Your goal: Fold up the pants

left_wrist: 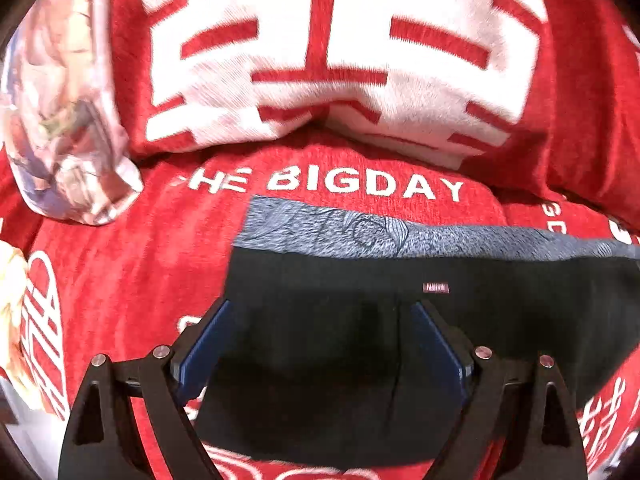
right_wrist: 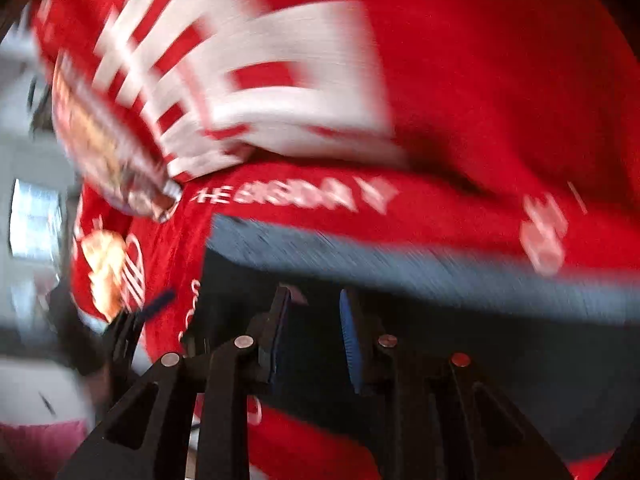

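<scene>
1. My left gripper [left_wrist: 320, 344] points steeply down over the black pants [left_wrist: 500, 320], and its fingers [left_wrist: 204, 352] stand wide apart with nothing pinched between them; the blue pads hang just above the dark cloth.
2. The pants lie folded on a red blanket [left_wrist: 140, 272] printed with white letters, "THE BIGDAY" running just past their far edge.
3. A grey patterned band [left_wrist: 400, 236] runs along the far edge of the pants, and a small pink label [left_wrist: 436, 288] sits on the black cloth just below it.
4. Beyond the lettering rests a red cushion with big white characters [left_wrist: 320, 60], and at its left a pale, flower-printed pillow [left_wrist: 60, 120] leans against it.
5. My right gripper [right_wrist: 316, 328] also points down at the pants [right_wrist: 460, 340], near their left end in that view.
6. Its fingers [right_wrist: 350, 340] are set narrow, only a slim gap between the pads. The right wrist picture is badly smeared, so I think no cloth is caught in that gap, but I cannot be sure.
7. In the same blurred view the grey band [right_wrist: 400, 256] crosses above my fingers, with the red blanket [right_wrist: 440, 212] behind it.
8. At the left edge of that view I make out part of my left gripper [right_wrist: 132, 320] beside the blanket.
</scene>
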Demonstrator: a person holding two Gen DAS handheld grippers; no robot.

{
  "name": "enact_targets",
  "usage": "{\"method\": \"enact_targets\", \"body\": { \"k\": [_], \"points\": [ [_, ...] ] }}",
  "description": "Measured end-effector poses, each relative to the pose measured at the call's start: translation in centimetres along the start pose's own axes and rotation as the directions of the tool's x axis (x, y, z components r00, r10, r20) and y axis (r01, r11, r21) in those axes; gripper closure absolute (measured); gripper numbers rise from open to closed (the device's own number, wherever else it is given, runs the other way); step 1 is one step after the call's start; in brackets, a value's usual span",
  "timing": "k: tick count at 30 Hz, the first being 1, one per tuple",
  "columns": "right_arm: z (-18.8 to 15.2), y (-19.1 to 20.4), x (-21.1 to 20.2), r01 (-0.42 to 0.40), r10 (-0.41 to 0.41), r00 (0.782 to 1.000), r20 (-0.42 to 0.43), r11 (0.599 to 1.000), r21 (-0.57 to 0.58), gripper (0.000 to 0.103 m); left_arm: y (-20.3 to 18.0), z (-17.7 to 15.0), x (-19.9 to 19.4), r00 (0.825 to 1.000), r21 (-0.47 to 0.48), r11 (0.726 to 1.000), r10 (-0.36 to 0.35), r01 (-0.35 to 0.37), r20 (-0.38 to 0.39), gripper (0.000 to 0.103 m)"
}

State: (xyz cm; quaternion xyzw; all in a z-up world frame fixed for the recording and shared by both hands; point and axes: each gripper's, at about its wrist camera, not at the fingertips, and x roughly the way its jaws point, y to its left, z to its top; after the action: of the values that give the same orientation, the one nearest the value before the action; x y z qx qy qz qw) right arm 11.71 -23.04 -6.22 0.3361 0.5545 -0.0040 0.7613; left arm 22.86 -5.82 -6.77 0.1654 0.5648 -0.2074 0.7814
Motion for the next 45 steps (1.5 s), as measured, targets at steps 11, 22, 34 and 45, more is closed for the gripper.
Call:
{"method": "enact_targets", "body": {
  "k": [11,22,34,45],
  "points": [
    [-16.4,-14.2,-2.4,-0.176,0.137,0.984,0.113,0.843,0.508,0.072,-0.7,-2.4,3.8,0.995,0.002,1.000,0.010,-0.009,-0.095,0.001],
    [-19.7,-18.1,-4.7,-0.251,0.128,0.962,0.241,0.764,0.595,0.072,-1.1,-2.3,4.2,0.992,0.009,0.999,0.052,-0.051,-0.113,0.000],
    [-18.0,-18.4,-7.1,-0.248,0.078,0.950,0.303,0.777,0.579,0.096,-1.0,-2.1,4.2,0.991,0.015,0.999,0.046,-0.045,-0.128,0.000],
    [-21.3,-19.3,-7.5,-0.158,0.017,0.974,0.227,0.771,0.618,0.093,-2.6,-2.0,1.2,0.987,0.090,0.994,0.076,-0.064,-0.140,0.000]
  ]
}}
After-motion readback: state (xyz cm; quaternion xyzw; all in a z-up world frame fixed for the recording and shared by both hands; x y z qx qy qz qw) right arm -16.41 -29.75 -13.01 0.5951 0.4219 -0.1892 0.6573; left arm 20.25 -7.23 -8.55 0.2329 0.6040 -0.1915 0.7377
